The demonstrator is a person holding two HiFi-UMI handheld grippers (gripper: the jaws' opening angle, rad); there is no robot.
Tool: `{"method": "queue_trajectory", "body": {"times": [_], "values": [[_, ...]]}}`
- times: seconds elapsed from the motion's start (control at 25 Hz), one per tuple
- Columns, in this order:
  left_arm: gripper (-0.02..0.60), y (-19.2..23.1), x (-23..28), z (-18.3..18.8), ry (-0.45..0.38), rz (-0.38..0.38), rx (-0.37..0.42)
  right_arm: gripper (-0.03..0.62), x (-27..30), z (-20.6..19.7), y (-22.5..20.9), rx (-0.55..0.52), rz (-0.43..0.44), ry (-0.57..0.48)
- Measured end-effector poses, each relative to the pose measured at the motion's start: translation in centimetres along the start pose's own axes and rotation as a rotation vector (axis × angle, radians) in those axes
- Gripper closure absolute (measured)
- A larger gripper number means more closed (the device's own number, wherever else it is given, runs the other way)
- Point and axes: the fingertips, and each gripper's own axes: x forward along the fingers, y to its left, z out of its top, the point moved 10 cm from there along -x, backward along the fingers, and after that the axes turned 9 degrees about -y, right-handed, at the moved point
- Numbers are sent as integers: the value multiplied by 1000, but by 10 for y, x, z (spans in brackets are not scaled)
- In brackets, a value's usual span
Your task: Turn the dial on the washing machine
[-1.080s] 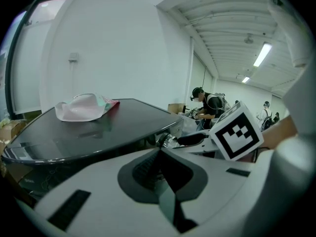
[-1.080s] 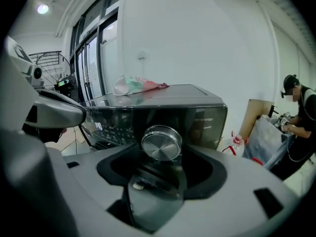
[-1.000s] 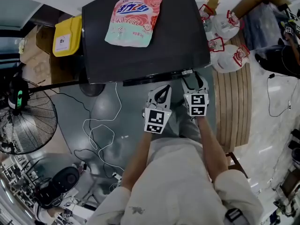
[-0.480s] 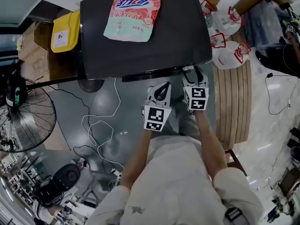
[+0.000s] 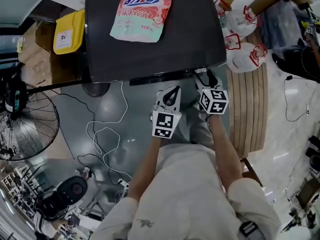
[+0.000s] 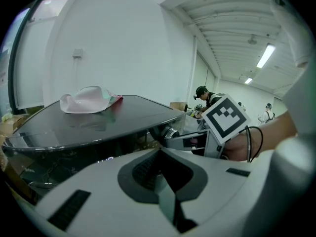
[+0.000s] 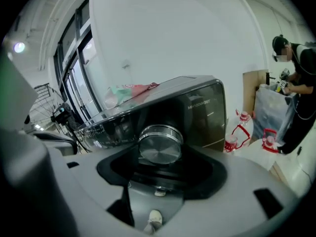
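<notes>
- At the front edge of the washing machine [image 5: 155,44], the right gripper [image 5: 204,80] is reaching in under the dark lid. From the head view, the dial is lying hidden beneath that overhang
- Looking along the right gripper's own view, the silver dial [image 7: 159,143] is sitting between jaws that are standing wide, and their dark pads are bearing on its sides. The gripper's grey body is masking part of the contact line
- Just to the left, the left gripper [image 5: 172,95] is hovering clear of the machine, with its jaws pressing together and holding nothing
- From the left gripper view, the dial is showing only as a small bright knob, half covered by the right gripper
- Lettering on the panel beside the dial is appearing too small to read
- A detergent pouch [image 5: 142,11] is lying on the lid toward the back, its print too blurred to read
- A yellow bin [image 5: 70,31] is standing beside the machine, partly tucked behind it
- A fan [image 5: 25,129] is being cut off by the left edge, with cables [image 5: 107,134] trailing over the floor nearby
- White jugs [image 5: 245,59] are standing near the machine's right corner
- A person [image 7: 296,98] is being cut off at the edge of the right gripper view
</notes>
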Motion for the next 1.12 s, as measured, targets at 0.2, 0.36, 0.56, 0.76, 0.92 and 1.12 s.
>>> {"method": "queue_trajectory", "body": {"times": [0.2,0.36,0.56,0.76,0.92,1.12], "values": [[569,0,0,1,-5,7,-3,313,-1,0,-4,100,28,-5],[569,0,0,1,-6,9,-6,313,0,0,-7,163,48,-8],[569,-2,1,0,-10,9,-7,315,0,-2,-9,226,64,-13],[569,-5,1,1,-11,5,-7,315,-1,-2,-12,296,84,-18],[569,-6,3,1,-12,4,-8,315,1,-3,-14,347,100,-19],[569,-8,4,2,-15,0,-5,315,1,-5,-17,415,118,-21]]}}
